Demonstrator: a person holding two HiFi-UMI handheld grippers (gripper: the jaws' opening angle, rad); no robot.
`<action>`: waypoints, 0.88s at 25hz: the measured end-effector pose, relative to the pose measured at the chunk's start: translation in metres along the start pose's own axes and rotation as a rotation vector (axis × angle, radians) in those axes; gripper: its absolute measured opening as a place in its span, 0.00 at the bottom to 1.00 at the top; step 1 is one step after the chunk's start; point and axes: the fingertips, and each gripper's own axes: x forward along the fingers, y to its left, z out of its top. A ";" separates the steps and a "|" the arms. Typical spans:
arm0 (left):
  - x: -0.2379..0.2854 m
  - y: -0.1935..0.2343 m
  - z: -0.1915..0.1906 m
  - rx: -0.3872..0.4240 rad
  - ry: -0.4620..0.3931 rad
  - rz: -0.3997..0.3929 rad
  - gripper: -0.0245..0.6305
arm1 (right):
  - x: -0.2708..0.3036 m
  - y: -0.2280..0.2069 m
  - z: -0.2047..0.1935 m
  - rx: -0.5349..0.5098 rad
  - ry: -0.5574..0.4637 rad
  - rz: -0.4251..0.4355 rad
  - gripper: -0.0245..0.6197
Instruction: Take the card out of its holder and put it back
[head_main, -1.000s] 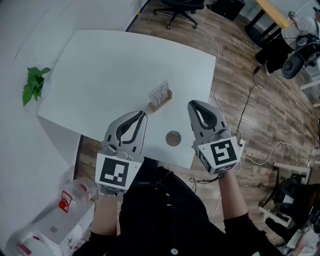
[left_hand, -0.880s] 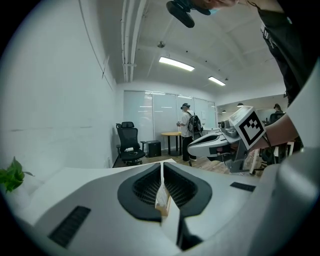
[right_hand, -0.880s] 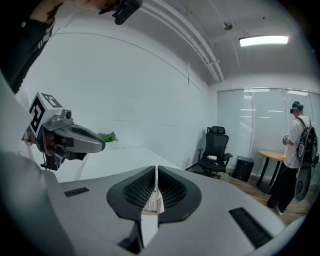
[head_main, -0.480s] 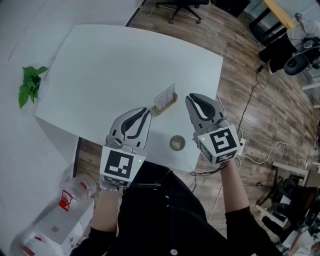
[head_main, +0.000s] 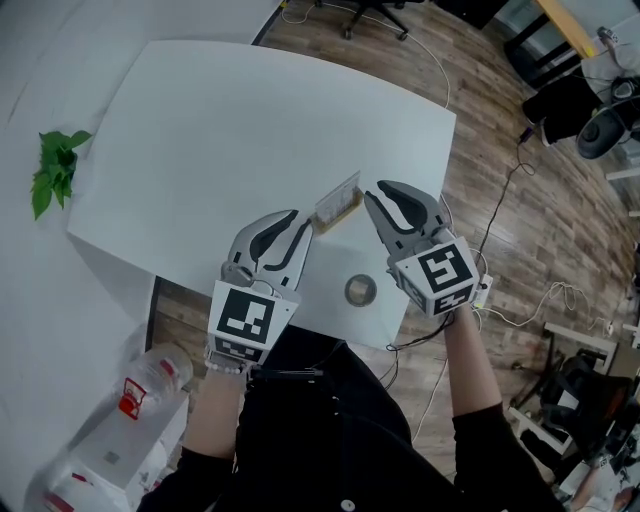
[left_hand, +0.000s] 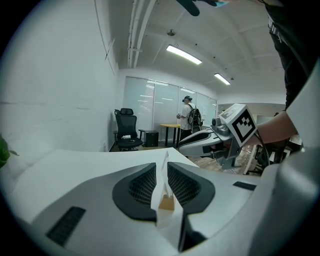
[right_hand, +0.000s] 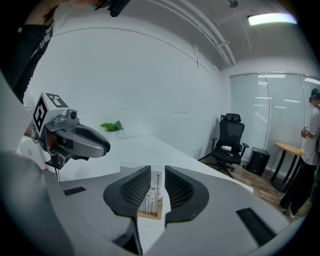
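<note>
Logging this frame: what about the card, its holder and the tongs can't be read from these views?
- Print on the card: too small in the head view, edge-on in the left gripper view, only a strip between the tongs of the right gripper.
- Slot of the holder: mostly covered by tongs in both gripper views.
- Whether the left gripper touches the holder: head view too small to tell.

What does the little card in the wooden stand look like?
The card is white and thin, with fine dark upright lines and small marks. It stands upright in the slot of a small light-wood holder on the white table, near its front edge. The open left gripper and right gripper flank it, apparently not touching.
</note>
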 end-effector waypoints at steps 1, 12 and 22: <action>0.002 0.001 -0.002 -0.002 0.005 -0.002 0.14 | 0.003 -0.001 -0.001 0.005 0.001 0.010 0.20; 0.025 0.000 -0.016 0.000 0.045 -0.026 0.15 | 0.023 -0.007 -0.024 0.024 0.050 0.135 0.22; 0.037 -0.002 -0.024 0.003 0.065 -0.055 0.15 | 0.036 -0.011 -0.032 0.032 0.080 0.210 0.24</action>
